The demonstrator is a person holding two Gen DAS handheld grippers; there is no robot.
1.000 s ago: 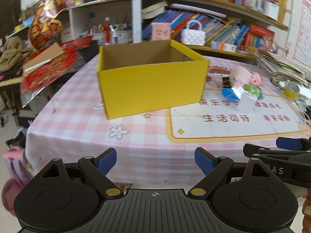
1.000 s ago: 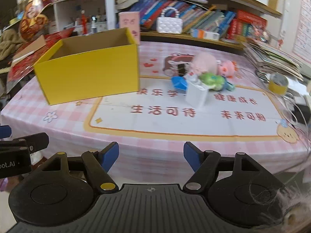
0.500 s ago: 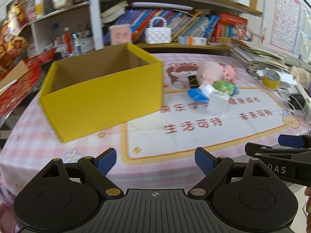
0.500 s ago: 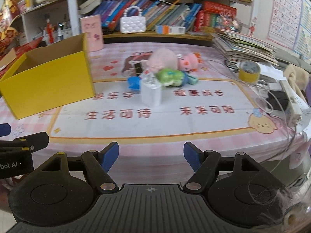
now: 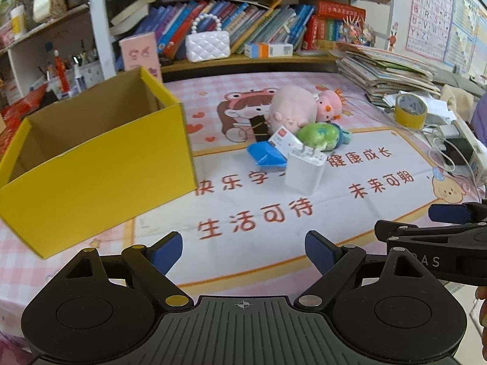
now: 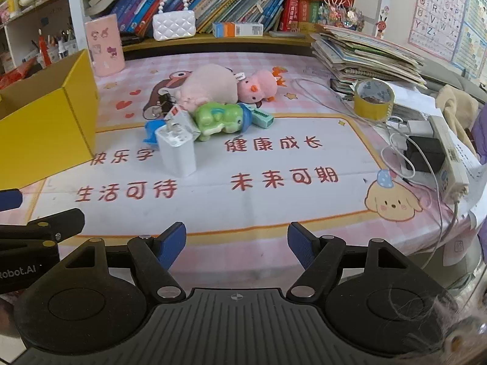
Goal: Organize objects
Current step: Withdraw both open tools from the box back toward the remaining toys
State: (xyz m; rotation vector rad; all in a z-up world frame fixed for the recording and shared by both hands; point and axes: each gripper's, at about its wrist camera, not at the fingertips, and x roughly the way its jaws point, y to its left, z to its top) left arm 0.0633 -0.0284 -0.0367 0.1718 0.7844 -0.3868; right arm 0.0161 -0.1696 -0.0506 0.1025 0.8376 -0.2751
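Observation:
An empty yellow box (image 5: 91, 167) (image 6: 39, 133) stands open on the left of the table. Right of it lies a pile: a white charger (image 5: 306, 170) (image 6: 176, 149), a blue packet (image 5: 264, 153), a green plush (image 5: 319, 135) (image 6: 220, 118), a big pink plush (image 5: 292, 109) (image 6: 207, 88) and a small pink chick (image 6: 258, 86). My left gripper (image 5: 243, 251) is open and empty near the table's front edge. My right gripper (image 6: 236, 243) is open and empty, also at the front edge, right of the left one.
A yellow tape roll (image 6: 373, 100), a stack of books (image 6: 365, 57), and a power strip with cables (image 6: 447, 158) sit at the right. A bookshelf (image 5: 243, 30) with a white purse (image 5: 207, 45) runs behind the table. A pink holder (image 6: 105, 48) stands behind the box.
Both views have swung right and moved closer to the table. The pile of toys now sits nearer the centre and the box has shifted left. Both grippers stay open.

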